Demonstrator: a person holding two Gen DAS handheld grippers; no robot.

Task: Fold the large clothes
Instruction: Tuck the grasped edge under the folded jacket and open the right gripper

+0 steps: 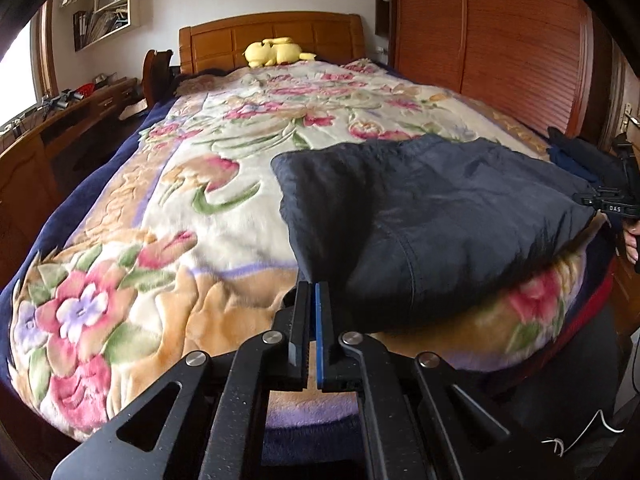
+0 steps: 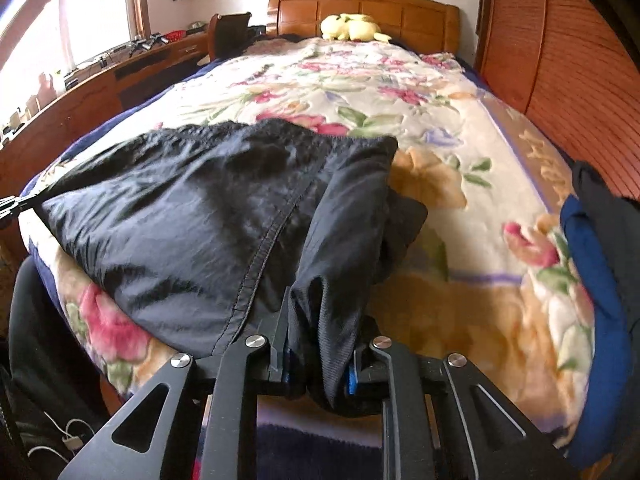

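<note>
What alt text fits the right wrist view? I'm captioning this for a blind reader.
The right tool is clamped on a bunched corner of a dark garment spread over a floral blanket on a bed. A yellow plush toy sits by the wooden headboard.

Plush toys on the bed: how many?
1: a yellow plush toy lying at the wooden headboard, at the far end of the floral blanket. Others could be hidden.
</note>
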